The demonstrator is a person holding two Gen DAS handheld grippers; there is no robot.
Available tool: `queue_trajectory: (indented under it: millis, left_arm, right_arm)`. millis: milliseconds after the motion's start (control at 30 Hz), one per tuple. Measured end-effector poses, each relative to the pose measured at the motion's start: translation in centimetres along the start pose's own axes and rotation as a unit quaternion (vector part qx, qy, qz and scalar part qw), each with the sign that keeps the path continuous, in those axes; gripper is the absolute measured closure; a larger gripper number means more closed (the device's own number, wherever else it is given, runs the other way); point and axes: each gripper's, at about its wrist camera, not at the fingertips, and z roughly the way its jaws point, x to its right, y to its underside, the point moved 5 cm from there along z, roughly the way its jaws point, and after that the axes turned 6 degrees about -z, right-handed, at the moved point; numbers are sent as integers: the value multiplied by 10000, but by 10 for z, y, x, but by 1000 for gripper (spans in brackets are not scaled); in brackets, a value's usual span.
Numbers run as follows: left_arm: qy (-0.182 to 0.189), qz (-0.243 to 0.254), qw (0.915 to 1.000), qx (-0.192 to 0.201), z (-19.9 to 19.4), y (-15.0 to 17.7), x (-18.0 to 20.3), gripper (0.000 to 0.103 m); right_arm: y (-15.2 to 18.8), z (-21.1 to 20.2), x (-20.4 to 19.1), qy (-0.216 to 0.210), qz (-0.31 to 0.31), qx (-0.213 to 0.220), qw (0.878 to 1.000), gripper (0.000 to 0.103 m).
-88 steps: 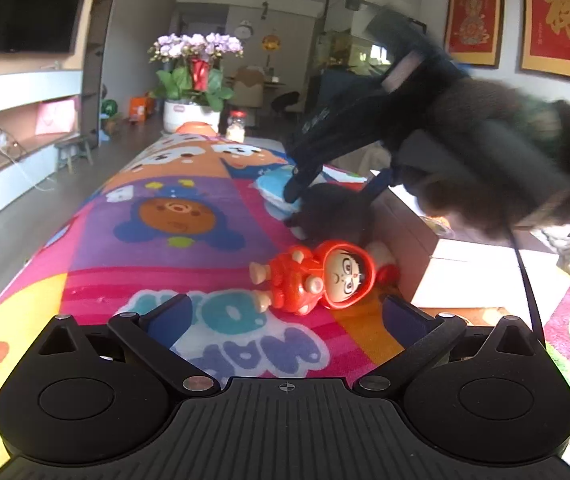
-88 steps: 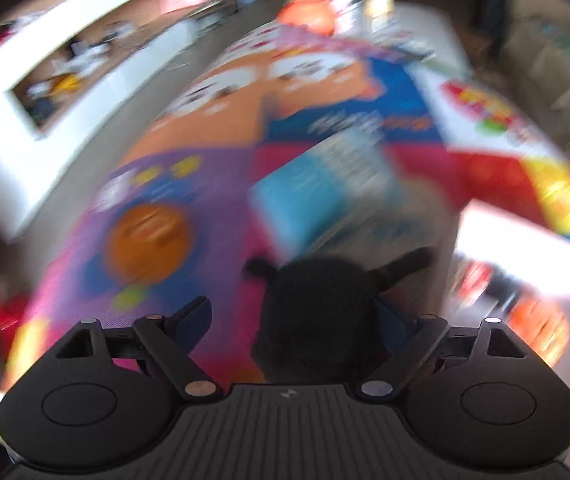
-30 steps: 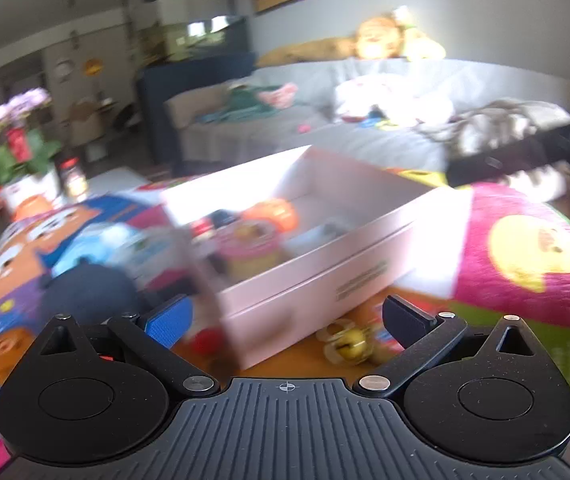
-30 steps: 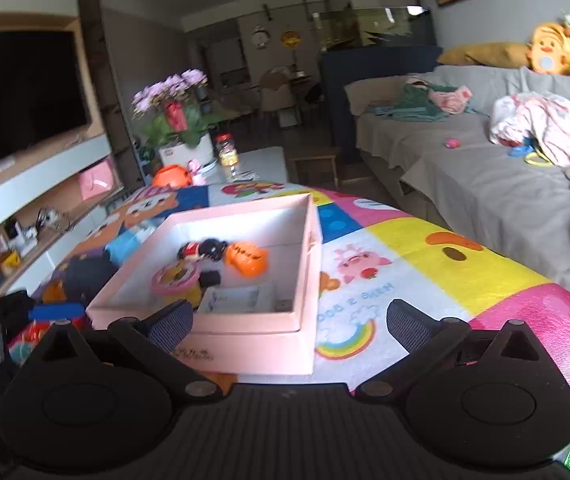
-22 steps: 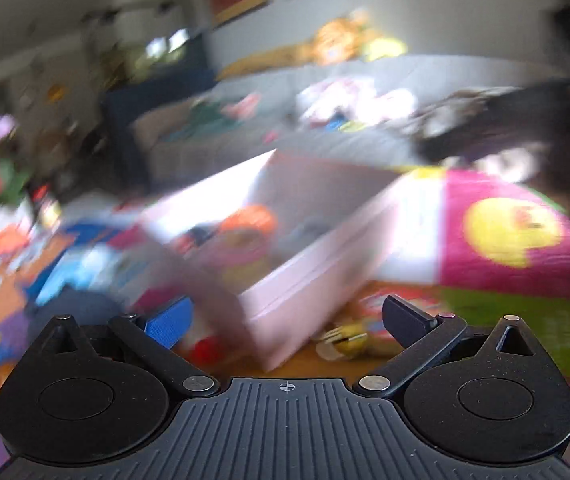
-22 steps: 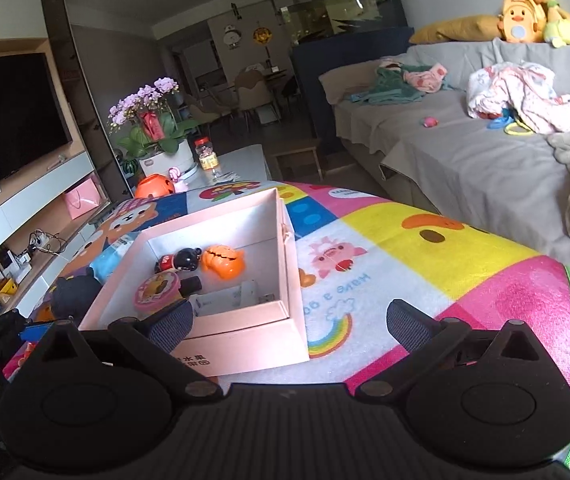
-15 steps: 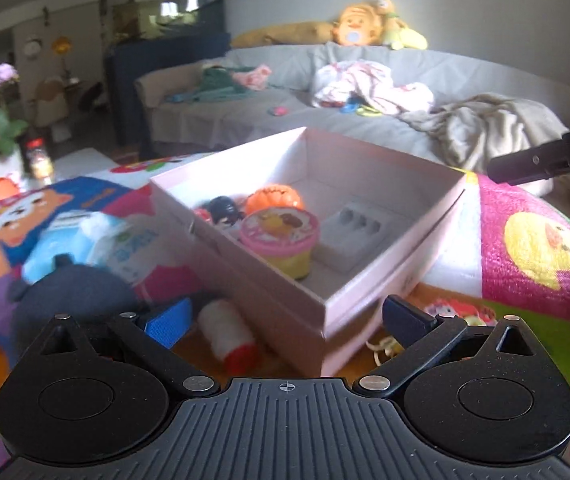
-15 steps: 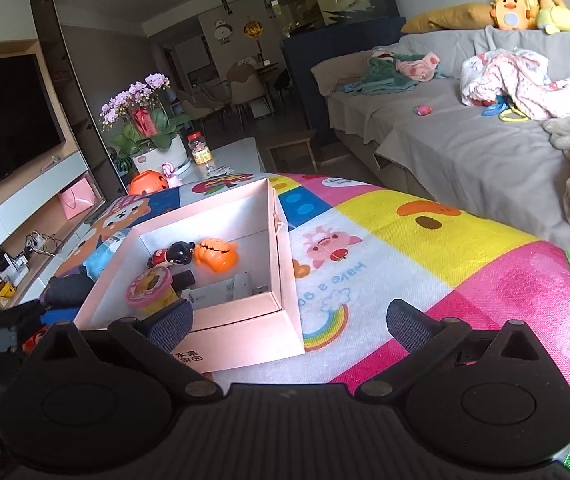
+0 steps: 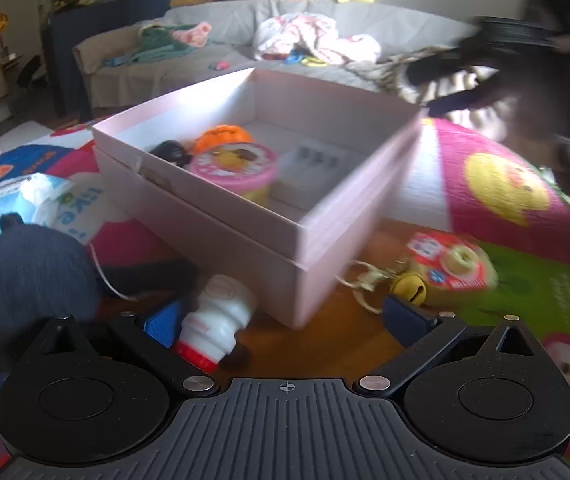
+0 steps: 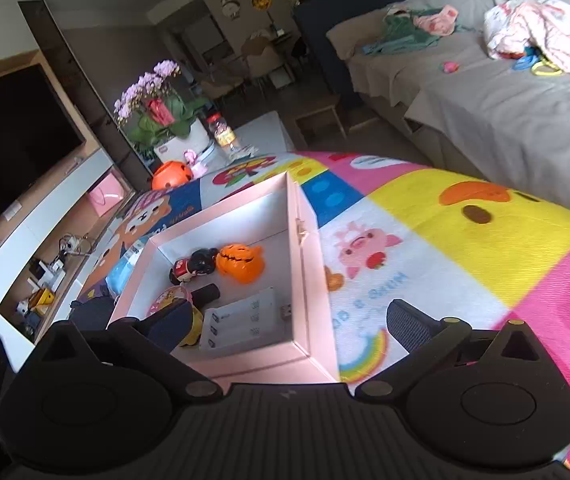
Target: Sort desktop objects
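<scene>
Here the pink box (image 9: 245,216) sits open on the colourful mat (image 10: 465,248), and several things already lie inside it: an orange pumpkin (image 10: 241,262), a dark red-and-black figure (image 10: 193,266) touching it, a round pink tub (image 9: 233,166) and a white tray (image 10: 245,322) against the near wall. In the right wrist view a small black cylinder (image 10: 206,294) lies between the figure and the tray.

Outside the box, in the left wrist view, a small white bottle (image 9: 215,322) with a red cap lies on its side just by the box's near corner, close to the left gripper's (image 9: 285,318) blue left fingertip (image 9: 163,322). A black plush (image 9: 25,276) sits to the left, touching a blue-and-white pack (image 9: 25,204) behind it. To the right of the corner lie a gold bell (image 9: 409,288) with a metal clasp and, just beyond, a red-and-yellow packet (image 9: 453,266).

The left gripper is spread wide and holds nothing. The right gripper (image 10: 285,320) hangs above the box's near edge, also spread wide and empty; it shows blurred at the upper right of the left wrist view.

Farther off stand a grey sofa (image 10: 485,92) strewn with clothes, a flower pot (image 10: 165,120) and a dark TV (image 10: 9,132).
</scene>
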Motion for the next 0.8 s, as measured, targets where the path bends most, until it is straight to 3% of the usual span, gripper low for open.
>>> queue_trajectory:
  millis: [167,267,367,433,600,800]
  left_arm:
    - [123,130,9998,28,-25,23,32,0]
    - [264,7,9996,109,-39,36,47,0]
    - [147,-256,9992,271,-50,44,54,0]
    - [-66,-514,9980,354,-55,46,54,0]
    - [-1030,-980,9885,521,-59,44,43,0]
    - [-1637,-1209,9734,1056,-74,19,21,0]
  right_arm:
    - [-1,19,-28,-418,-119,-191,9989,0]
    - [2,22,-50,-385,-355,-169,9985,0]
    - [12,27,-70,-1013,-494,-423,9927,0]
    - [16,22,-82,-1110,-792,-375,9899,0]
    - [26,-17,-95,-700,-1623,164,9841,0]
    - [49,-20,-93,226,-2420,65,9700,0]
